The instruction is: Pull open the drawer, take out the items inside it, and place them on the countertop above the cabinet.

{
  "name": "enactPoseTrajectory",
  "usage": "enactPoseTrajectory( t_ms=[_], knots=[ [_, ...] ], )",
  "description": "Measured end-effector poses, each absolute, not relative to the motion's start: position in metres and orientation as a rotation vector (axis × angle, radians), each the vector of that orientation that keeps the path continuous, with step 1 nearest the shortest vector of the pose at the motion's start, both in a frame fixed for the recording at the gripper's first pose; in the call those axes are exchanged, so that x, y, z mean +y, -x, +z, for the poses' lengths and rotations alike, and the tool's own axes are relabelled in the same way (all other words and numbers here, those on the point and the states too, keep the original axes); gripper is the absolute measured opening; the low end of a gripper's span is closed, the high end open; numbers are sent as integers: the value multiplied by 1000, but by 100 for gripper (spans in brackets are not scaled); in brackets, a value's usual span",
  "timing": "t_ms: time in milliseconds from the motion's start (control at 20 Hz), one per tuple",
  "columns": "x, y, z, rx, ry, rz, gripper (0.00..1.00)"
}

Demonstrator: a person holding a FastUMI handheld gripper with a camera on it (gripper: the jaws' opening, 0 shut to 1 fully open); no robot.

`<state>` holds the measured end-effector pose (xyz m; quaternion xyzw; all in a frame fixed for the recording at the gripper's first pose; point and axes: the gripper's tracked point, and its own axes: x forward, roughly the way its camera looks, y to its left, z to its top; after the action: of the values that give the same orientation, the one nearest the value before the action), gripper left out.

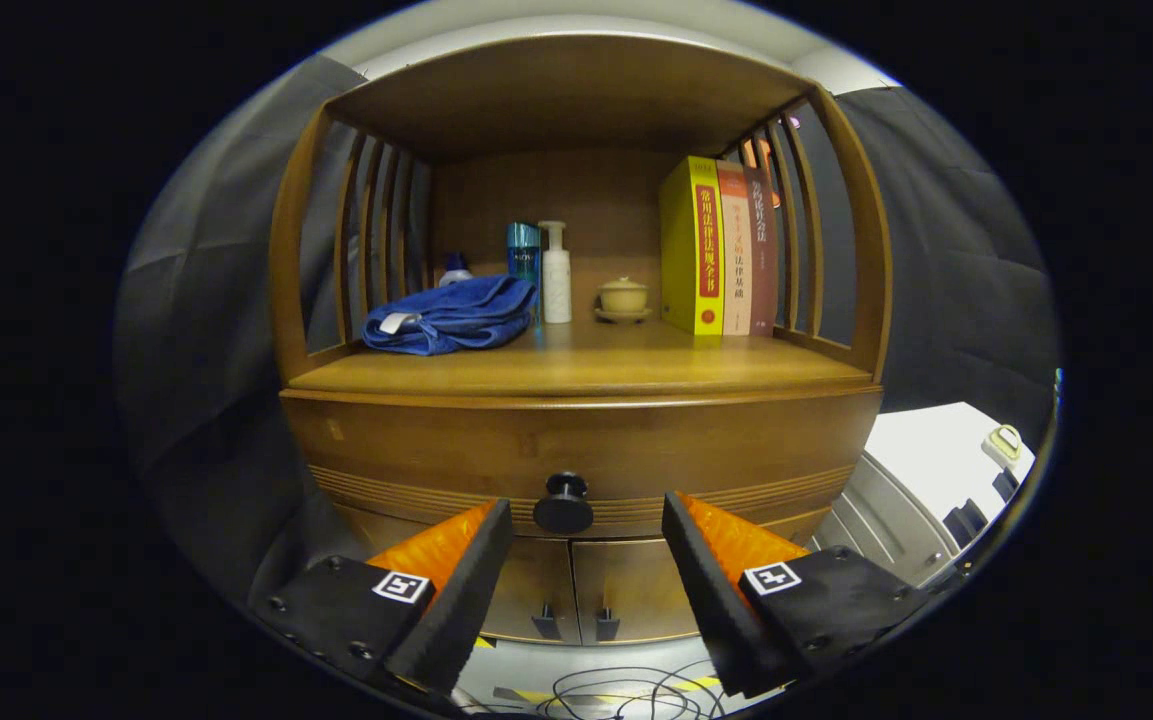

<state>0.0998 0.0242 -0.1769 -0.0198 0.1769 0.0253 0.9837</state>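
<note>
A wooden cabinet has a closed drawer (436, 450) under its countertop (576, 372). The drawer's round dark knob (563, 503) sits just ahead of my gripper (586, 522), in line with the gap between the two fingers. The fingers stand wide apart, one on each side of the knob, touching nothing. On the countertop lies a folded blue towel (451, 315) at the left. What is inside the drawer is hidden.
Behind the towel stand a teal bottle (523, 252) and a white pump bottle (555, 272); a small lidded cup (623, 298) and three upright books (721, 250) are to the right. Two cabinet doors (576, 590) hang below the drawer. Cables (616, 690) lie on the floor. White equipment (936, 480) is at the right.
</note>
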Motion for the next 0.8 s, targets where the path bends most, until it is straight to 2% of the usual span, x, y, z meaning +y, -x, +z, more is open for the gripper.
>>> enactPoseTrajectory(
  t_ms=[350,650,800],
  knots=[
    [37,-128,-210,417,24,50,98],
    [38,-138,-222,437,2,26,83],
    [39,-141,-222,425,11,11,69]
  ],
)
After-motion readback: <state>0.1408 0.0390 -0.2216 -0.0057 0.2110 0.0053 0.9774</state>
